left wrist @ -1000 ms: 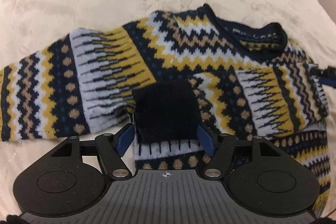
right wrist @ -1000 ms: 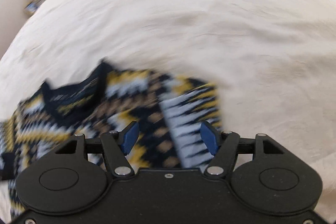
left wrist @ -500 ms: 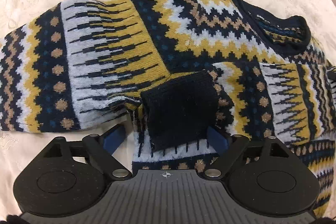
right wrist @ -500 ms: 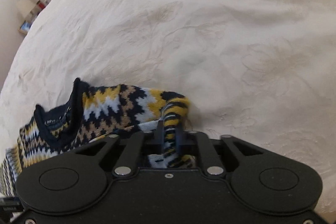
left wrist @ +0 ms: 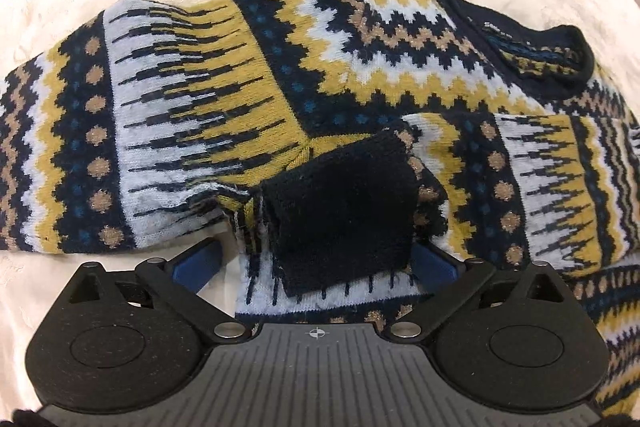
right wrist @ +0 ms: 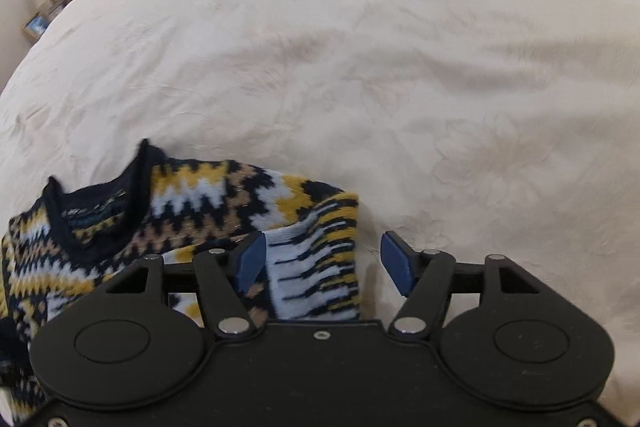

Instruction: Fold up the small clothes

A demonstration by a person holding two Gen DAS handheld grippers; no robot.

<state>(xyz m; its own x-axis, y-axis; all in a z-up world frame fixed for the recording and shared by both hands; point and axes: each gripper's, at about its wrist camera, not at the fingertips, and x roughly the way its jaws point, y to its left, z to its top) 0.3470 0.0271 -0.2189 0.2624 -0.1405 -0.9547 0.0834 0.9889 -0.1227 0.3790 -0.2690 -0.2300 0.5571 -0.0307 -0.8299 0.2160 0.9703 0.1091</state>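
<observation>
A: On the cream bedspread (right wrist: 360,47), what's lying there?

B: A small patterned knit sweater (left wrist: 280,75), navy, mustard, pale blue w/ tan dots & zigzags. It's lying flat on the bed, neckline (left wrist: 532,39) toward the upper right in the left wrist view. One sleeve is stretching out to the left, the other is folded in across the body.

A: And the left hand-held gripper (left wrist: 316,263)?

B: It's pointing steeply down over the sweater's lower middle. Its jaws have just been opening and are standing spread wide. The dark navy cuff (left wrist: 344,211) of the folded-in sleeve is lying between them, but the blue pads (left wrist: 200,263) aren't pressing on it; there's a gap on the left side, and the right pad is sitting just beside the cuff edge.

A: Right hand-held gripper (right wrist: 322,261)?

B: It's at the sweater's far right edge, near the shoulder, w/ the neckline off to its left. Jaws have just been opening after a pinch, now parted. A fold of striped knit (right wrist: 316,267) is lying between them, touching or nearly touching the left pad (right wrist: 250,259); the right pad is clear of it, over bare bedspread.

A: Anything else?

B: Blurry furniture at the top left corner of the right wrist view, too small to tell.
</observation>
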